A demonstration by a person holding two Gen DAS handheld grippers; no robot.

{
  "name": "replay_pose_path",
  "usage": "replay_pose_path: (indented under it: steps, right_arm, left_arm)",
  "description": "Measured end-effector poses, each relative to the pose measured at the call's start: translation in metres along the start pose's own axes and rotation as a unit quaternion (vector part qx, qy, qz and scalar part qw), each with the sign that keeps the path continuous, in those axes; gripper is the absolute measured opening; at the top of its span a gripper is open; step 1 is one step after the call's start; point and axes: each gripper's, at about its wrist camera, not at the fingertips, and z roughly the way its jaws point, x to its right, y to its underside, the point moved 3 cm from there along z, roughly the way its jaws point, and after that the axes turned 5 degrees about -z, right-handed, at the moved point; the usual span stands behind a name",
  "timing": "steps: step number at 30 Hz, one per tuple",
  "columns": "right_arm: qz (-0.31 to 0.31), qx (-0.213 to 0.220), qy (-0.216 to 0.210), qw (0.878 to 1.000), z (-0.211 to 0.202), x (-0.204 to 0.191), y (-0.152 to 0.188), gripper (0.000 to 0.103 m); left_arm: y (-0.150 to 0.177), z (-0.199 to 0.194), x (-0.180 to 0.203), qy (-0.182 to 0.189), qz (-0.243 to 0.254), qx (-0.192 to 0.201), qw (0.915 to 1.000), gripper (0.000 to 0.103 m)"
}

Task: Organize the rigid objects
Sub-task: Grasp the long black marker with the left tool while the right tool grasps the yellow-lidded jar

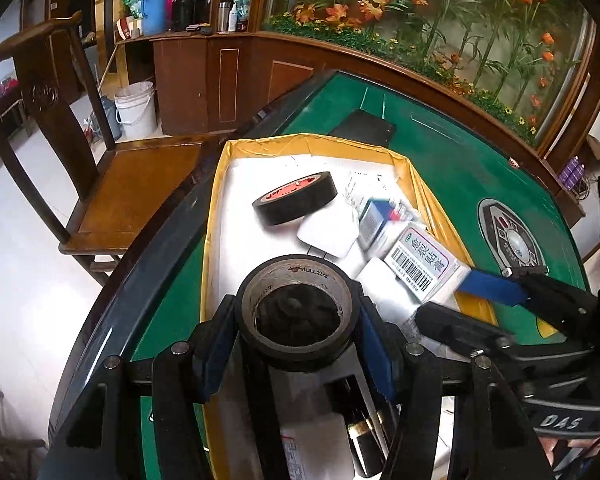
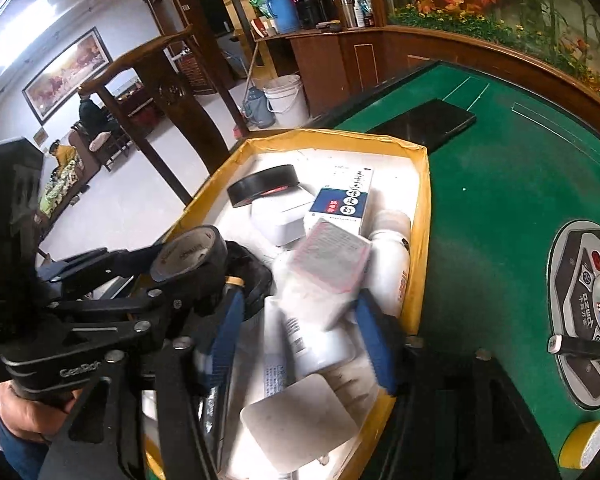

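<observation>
A yellow-rimmed box (image 1: pixel 404 160) with a white floor stands on the green table; it also shows in the right wrist view (image 2: pixel 422 208). My left gripper (image 1: pixel 296 320) is shut on a black tape roll (image 1: pixel 296 280) and holds it over the box's near half; this roll also shows in the right wrist view (image 2: pixel 192 252). My right gripper (image 2: pixel 300 332) hangs over the box, its blue pads either side of a white packet (image 2: pixel 332 264) with a red-edged label. In the left wrist view its blue pad (image 1: pixel 488 286) touches that packet (image 1: pixel 424 262). A second black tape roll (image 1: pixel 296 198) lies in the box.
The box also holds a white bottle (image 2: pixel 392 264), a blue-and-white carton (image 2: pixel 342 200) and white cases (image 2: pixel 300 416). A black phone (image 2: pixel 428 120) lies beyond the box. A dice console (image 2: pixel 592 308) is set in the table, a yellow tape roll (image 2: pixel 584 444) near it. A wooden chair (image 1: pixel 132 184) stands left.
</observation>
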Motion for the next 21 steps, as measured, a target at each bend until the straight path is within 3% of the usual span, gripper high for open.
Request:
replay_pose_path:
  steps: [7, 14, 21]
  right_arm:
    - [-0.002, 0.031, -0.003, 1.000, -0.034, 0.005, 0.009, 0.063]
    - [0.042, 0.062, 0.009, 0.997, -0.083, 0.051, 0.030, 0.064]
    - [0.040, 0.070, 0.152, 0.985, -0.135, 0.126, 0.079, 0.077]
  left_arm:
    - [0.010, -0.004, 0.011, -0.010, 0.019, -0.006, 0.9998, 0.069]
    - [0.010, -0.031, 0.032, -0.010, 0.041, 0.025, 0.9988, 0.072]
    - [0.011, -0.059, 0.086, 0.019, 0.106, 0.049, 0.9930, 0.076]
